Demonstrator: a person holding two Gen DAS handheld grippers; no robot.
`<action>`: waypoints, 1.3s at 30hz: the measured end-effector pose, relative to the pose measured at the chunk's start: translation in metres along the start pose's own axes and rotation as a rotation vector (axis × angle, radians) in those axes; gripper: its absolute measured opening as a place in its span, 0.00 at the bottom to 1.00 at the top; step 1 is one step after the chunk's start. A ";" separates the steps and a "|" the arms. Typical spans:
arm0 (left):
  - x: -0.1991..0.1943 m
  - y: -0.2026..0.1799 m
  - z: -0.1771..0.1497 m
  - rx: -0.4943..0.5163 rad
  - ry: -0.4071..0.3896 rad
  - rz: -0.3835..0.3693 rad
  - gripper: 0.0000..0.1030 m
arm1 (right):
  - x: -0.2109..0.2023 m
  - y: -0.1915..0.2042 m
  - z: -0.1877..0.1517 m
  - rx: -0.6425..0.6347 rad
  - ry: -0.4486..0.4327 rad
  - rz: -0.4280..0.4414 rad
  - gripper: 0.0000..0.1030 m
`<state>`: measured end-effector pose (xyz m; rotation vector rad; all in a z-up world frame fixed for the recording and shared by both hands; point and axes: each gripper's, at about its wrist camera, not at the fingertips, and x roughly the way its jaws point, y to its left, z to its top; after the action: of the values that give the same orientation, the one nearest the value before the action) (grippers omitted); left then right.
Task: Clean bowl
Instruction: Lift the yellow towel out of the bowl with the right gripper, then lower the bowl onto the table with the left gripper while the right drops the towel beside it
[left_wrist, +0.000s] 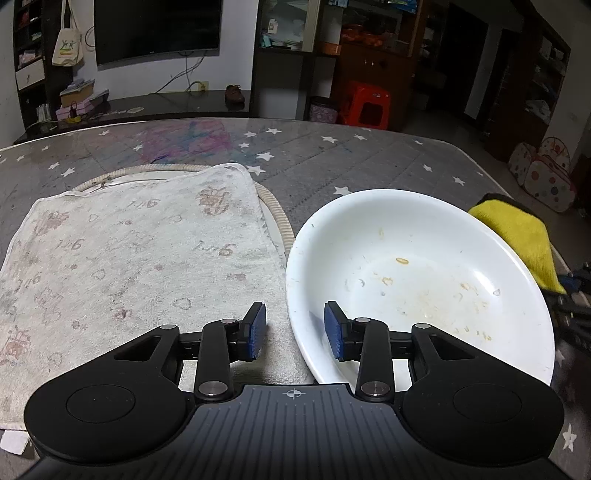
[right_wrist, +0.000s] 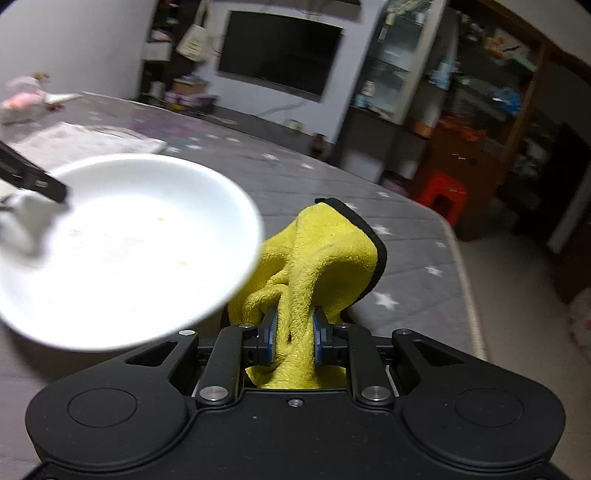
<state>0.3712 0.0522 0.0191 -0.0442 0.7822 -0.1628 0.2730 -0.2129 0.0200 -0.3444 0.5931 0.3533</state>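
- The soiled white bowl (left_wrist: 417, 280) sat on the star-print worktop (left_wrist: 303, 158), just right of the pale towel (left_wrist: 136, 266).
- My left jaws (left_wrist: 294, 334) straddled the bowl's near-left rim, parted, with no pad pressing on it.
- My right jaws (right_wrist: 293, 332) were clenched on the yellow cloth (right_wrist: 325, 254), just beyond the bowl's right rim, so that hand was better placed for wiping.
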 end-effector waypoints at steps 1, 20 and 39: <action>0.000 0.000 0.000 -0.001 0.000 0.001 0.37 | -0.002 0.003 -0.001 -0.019 -0.001 0.001 0.20; -0.015 0.008 -0.001 -0.009 -0.037 0.012 0.46 | -0.061 -0.019 0.010 0.105 -0.160 -0.082 0.47; -0.034 0.020 0.003 -0.005 -0.135 0.033 0.56 | 0.023 -0.045 0.004 0.253 -0.048 -0.099 0.25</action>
<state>0.3518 0.0770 0.0427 -0.0470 0.6487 -0.1253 0.3108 -0.2458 0.0187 -0.1216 0.5641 0.1882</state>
